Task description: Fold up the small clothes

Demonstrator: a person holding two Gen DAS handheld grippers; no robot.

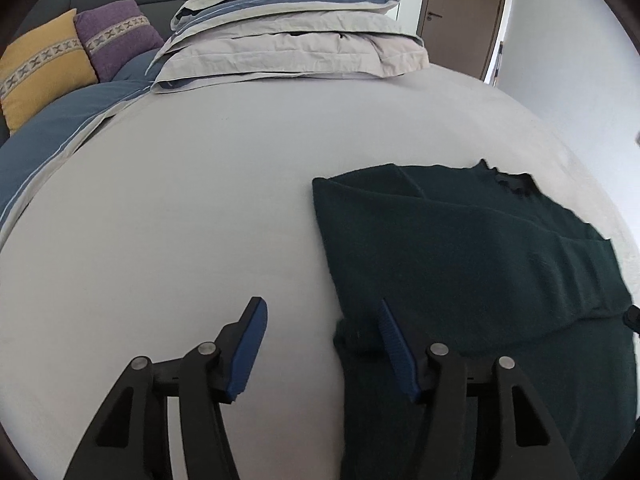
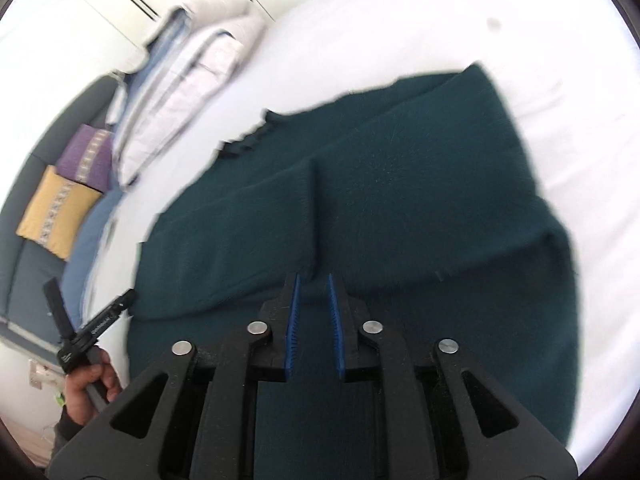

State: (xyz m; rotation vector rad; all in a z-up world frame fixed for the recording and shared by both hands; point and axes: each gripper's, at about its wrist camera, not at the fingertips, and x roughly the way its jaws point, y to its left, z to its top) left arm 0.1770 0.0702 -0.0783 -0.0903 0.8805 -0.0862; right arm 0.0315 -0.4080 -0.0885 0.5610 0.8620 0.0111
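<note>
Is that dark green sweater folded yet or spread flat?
Partly folded: the dark green knitted sweater has both sleeves laid across its body on the pale bedsheet.

Left of the dark green sweater [image 1: 460,248] the bed sheet [image 1: 180,208] lies bare and wide, open for passage. Beyond the sweater, at the far end of the bed, a stack of folded bedding [image 1: 288,40] blocks the way. Far left of the sweater, a yellow cushion [image 1: 40,68] and a purple cushion [image 1: 116,36] line the edge.
</note>
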